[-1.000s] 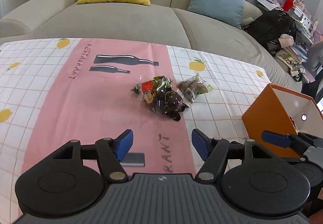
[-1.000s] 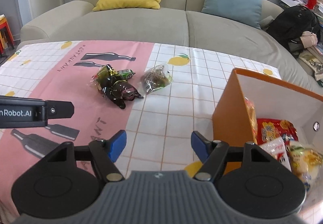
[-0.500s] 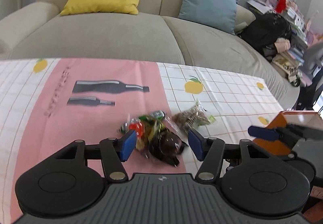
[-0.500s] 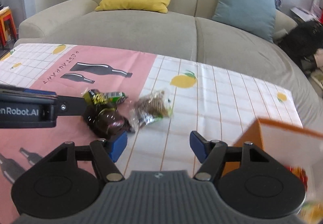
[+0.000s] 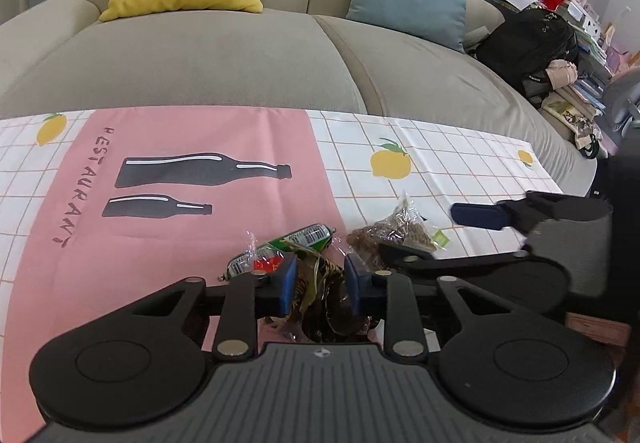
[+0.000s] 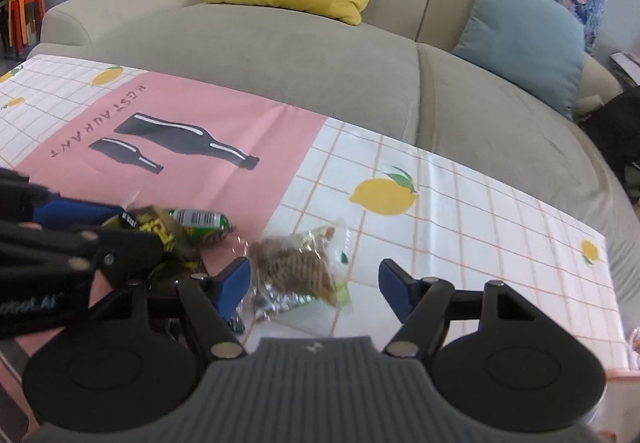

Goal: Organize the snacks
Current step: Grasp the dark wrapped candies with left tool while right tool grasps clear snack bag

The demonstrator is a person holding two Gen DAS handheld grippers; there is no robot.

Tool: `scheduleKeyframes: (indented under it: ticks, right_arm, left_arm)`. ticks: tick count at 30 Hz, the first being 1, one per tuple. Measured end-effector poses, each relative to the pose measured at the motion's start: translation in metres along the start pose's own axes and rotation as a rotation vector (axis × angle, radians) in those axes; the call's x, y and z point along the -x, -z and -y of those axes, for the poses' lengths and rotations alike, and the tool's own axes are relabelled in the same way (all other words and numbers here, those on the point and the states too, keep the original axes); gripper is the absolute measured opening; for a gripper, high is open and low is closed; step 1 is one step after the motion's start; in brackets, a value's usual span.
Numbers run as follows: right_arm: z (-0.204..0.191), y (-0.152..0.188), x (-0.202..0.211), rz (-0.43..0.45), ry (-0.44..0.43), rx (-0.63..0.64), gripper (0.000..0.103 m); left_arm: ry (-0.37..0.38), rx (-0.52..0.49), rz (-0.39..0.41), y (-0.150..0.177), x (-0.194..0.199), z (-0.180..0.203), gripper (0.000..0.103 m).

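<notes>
1. Left gripper (image 5: 318, 285): jaws have just been closing, blue pads now against a dark crinkled snack packet (image 5: 320, 295) on the pink tablecloth (image 5: 160, 243).
2. Green wrapped snack (image 5: 280, 249) lies just behind.
3. Right gripper (image 6: 314, 283): jaws apart, straddling a clear packet of brown snacks (image 6: 300, 269), not pressing it.

Both wrist views look steeply down, close over the tablecloth (image 5: 168, 243), sharing the snack packets (image 6: 296, 267) and sofa (image 5: 224, 55)
</notes>
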State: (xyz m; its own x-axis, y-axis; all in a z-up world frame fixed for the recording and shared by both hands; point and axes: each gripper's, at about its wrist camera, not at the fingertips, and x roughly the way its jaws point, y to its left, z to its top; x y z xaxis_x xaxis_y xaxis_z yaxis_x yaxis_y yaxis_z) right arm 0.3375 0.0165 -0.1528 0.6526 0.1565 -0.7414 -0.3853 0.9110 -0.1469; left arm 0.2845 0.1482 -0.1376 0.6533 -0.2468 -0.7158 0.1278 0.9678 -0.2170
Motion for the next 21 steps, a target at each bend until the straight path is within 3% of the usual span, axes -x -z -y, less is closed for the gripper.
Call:
scheduleKeyframes:
  ticks: [2,5,14,21]
  right_arm:
    - [0.0,-0.001,-0.007,-0.01,-0.02,-0.008,0.068]
    - [0.0,0.0,-0.014,-0.035,-0.035,-0.031,0.053]
    - [-0.015,0.021,0.015,-0.05,-0.053,-0.042,0.044]
    - [-0.024,0.054,0.053,-0.079,0.003,-0.092,0.042]
  left_arm:
    - [0.001,0.003,-0.003,-0.001,0.0,0.0,0.014]
    - [-0.002,0.008,-0.01,-0.001,0.001,0.001,0.009]
    - [-0.003,0.06,-0.02,0.014,0.023,0.006,0.004]
    - [0.003,0.089,-0.02,0.04,0.056,0.01,0.003]
